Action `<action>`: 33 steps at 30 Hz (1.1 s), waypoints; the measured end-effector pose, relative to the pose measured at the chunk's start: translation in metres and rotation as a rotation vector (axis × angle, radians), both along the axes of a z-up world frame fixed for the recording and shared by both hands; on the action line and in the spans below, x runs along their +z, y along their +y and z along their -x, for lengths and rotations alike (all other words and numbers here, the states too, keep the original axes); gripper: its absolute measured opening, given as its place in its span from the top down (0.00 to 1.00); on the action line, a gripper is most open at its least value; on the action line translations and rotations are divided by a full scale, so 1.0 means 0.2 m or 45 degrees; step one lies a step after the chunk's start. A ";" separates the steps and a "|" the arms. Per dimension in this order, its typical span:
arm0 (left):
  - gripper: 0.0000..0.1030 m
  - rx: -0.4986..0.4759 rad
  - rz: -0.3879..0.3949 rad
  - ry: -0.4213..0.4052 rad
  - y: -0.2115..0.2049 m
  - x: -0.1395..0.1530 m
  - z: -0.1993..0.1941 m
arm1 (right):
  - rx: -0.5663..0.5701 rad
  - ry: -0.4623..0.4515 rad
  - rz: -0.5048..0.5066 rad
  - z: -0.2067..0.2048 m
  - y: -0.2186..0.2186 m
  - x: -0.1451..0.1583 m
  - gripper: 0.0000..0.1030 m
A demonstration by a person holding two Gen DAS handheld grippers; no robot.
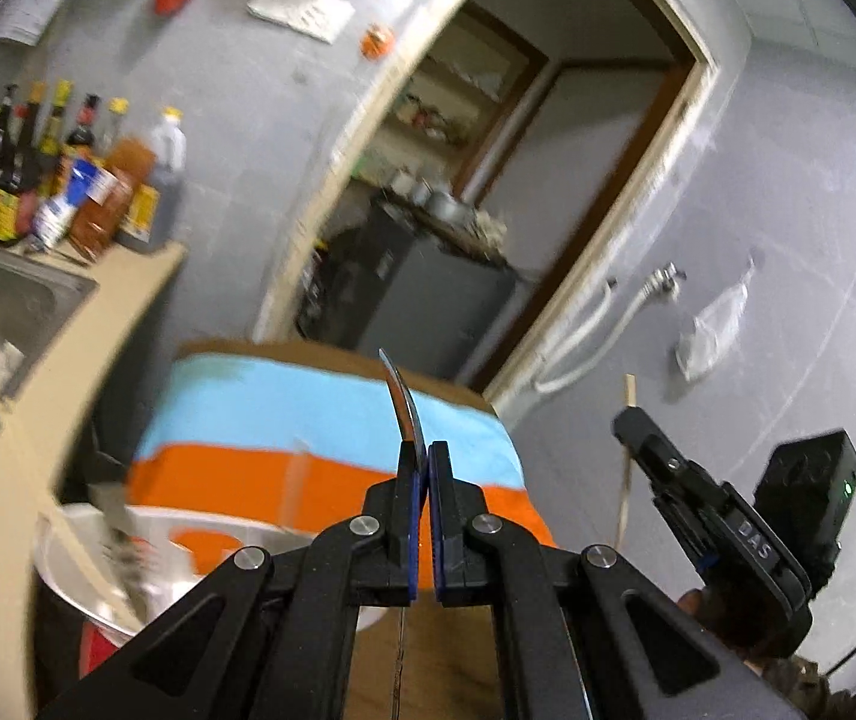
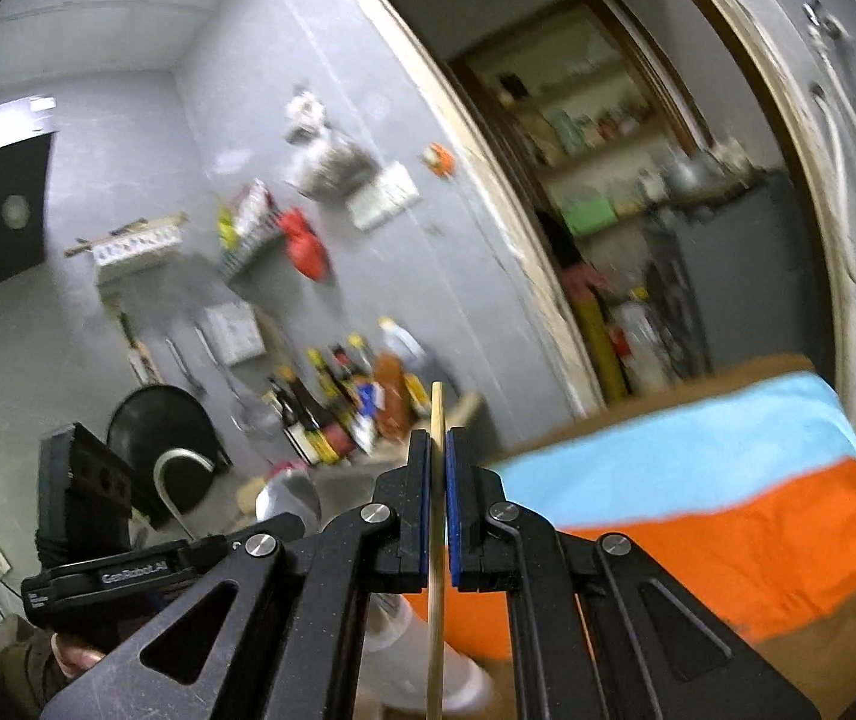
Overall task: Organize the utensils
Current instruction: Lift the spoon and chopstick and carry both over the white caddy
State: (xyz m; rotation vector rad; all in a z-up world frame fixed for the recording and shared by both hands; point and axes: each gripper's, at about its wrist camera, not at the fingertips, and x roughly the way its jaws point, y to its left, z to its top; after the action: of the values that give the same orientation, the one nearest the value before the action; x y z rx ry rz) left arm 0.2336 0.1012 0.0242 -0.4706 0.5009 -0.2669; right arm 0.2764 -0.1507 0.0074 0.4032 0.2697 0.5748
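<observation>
Left gripper (image 1: pixel 426 450) clenched on metal utensil (image 1: pixel 402 405), axis toward 12 o'clock; right gripper (image 2: pixel 438 438) clamps upright chopstick (image 2: pixel 437 414); bowl (image 1: pixel 77 564) at left's 8 o'clock, nearer it.

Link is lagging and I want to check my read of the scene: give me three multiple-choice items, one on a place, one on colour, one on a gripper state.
1. Where do the sauce bottles stand?
A. on the towel
B. on the counter by the sink
C. on the floor

2. Which colours has the towel?
A. light blue and orange
B. green and white
C. red and black

3. What does the right gripper hold?
A. nothing
B. a bottle
C. a wooden chopstick

B: sauce bottles beside sink.
A: towel shows both bands.
C: right gripper clamps wooden chopstick.
</observation>
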 end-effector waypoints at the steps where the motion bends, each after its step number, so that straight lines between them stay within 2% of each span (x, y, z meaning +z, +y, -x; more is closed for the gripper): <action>1: 0.97 0.022 0.002 -0.011 0.04 0.01 0.00 | 0.000 -0.031 -0.002 0.01 0.04 0.02 0.95; 4: 0.97 0.115 0.013 -0.034 0.19 0.01 0.00 | -0.007 -0.096 -0.022 0.01 0.14 0.06 0.95; 9: 0.97 0.310 0.076 -0.038 0.43 -0.03 -0.04 | -0.054 -0.137 -0.103 -0.06 0.32 0.10 0.95; 13: 0.97 0.401 0.094 -0.053 0.54 -0.05 -0.08 | -0.079 -0.162 -0.121 -0.08 0.41 0.08 0.95; 21: 0.97 0.427 0.039 -0.098 0.56 -0.11 -0.12 | -0.134 -0.149 -0.100 -0.11 0.50 -0.01 0.95; 28: 0.97 0.410 0.070 -0.104 0.53 -0.17 -0.16 | -0.149 -0.186 -0.051 -0.11 0.55 -0.07 0.95; 33: 0.97 0.397 0.039 -0.126 0.49 -0.21 -0.16 | -0.137 -0.216 -0.007 -0.10 0.58 -0.11 0.95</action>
State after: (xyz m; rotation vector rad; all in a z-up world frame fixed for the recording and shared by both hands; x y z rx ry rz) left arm 0.2655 0.1995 -0.0174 -0.5548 0.3215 0.0020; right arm 0.2970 -0.0347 -0.0156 0.3695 0.0832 0.5007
